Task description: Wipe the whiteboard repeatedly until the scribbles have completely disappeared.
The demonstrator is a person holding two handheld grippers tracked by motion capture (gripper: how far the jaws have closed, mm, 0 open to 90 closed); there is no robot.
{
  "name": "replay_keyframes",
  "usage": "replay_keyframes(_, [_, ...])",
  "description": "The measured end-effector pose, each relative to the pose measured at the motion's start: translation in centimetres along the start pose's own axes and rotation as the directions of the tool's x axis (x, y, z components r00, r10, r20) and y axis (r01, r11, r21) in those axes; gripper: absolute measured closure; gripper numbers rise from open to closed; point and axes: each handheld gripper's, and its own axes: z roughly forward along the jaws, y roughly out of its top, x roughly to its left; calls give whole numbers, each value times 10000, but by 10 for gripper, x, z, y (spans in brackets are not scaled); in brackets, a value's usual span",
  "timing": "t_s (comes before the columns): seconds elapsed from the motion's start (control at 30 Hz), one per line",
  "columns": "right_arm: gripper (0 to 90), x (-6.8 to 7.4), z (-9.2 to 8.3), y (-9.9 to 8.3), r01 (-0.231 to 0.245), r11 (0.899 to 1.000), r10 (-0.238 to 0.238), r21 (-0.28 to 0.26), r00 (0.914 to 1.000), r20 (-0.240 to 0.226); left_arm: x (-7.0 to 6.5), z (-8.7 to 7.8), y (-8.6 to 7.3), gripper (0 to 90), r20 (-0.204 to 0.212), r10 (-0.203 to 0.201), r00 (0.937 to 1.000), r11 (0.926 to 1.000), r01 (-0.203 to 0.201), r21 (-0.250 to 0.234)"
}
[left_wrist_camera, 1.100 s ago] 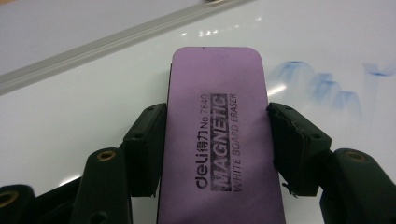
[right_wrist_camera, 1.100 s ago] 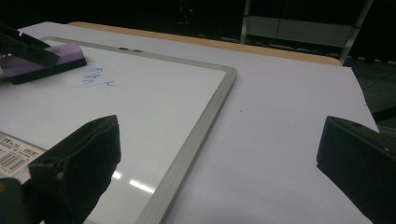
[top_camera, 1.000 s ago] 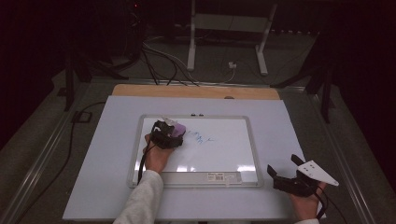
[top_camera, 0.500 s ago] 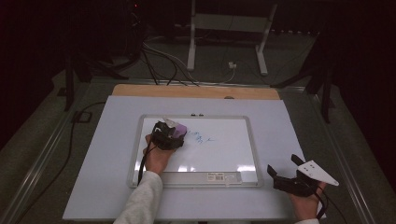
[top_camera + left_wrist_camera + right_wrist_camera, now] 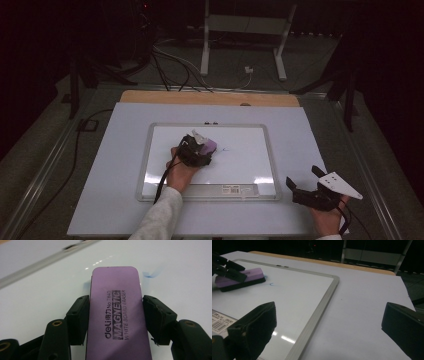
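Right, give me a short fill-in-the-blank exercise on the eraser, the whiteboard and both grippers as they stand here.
1. The left gripper is shut on a ____ eraser printed "MAGNETIC".
2. The eraser rests on the ____, beside a faint blue mark.
3. The right gripper holds ____ between its wide-apart jaws.
4. The right gripper sits off the board's ____ corner nearest the person, over the white sheet.

Missing words: purple; whiteboard; nothing; right
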Motion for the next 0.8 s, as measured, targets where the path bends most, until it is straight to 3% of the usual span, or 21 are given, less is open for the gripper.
replay_keyframes(0.07, [0, 0, 0, 0, 4, 10000, -4, 14, 10000, 2, 13, 2, 3, 420, -382, -391, 9985, 9992, 396, 110])
replay_keyframes(0.17, [0, 0, 1, 0, -2, 10000, 2, 29, 10000, -9, 30, 7, 9, 420, -953, -989, 9905, 9945, 1016, 237])
replay_keyframes(0.27, [0, 0, 1, 0, 4, 10000, -4, 25, 10000, -16, 33, 12, 14, 420, -1088, -1155, 9873, 9926, 1188, 236])
replay_keyframes(0.43, [0, 1, 2, 0, 40, 10000, -40, 45, 10000, -54, 16, 16, 19, 420, -793, -876, 9930, 9957, 897, 243])
replay_keyframes(0.57, [0, 2, 2, 0, 59, 10000, -59, 66, 10000, -70, -10, 16, 20, 420, -114, -113, 9999, 9996, 115, 241])
replay_keyframes(0.67, [0, 2, 2, 0, 65, 10000, -65, 52, 10000, -74, -25, 14, 19, 419, 454, 397, 9982, 9990, -406, 195])
replay_keyframes(0.73, [0, 2, 1, 0, 65, 10000, -65, 53, 10000, -61, -28, 14, 19, 419, 455, 575, 9973, 9982, -583, 165])
replay_keyframes(0.8, [0, 2, 1, 0, 27, 10000, -27, 35, 10000, -48, -23, 14, 19, 419, 415, 472, 9980, 9987, -480, 169])
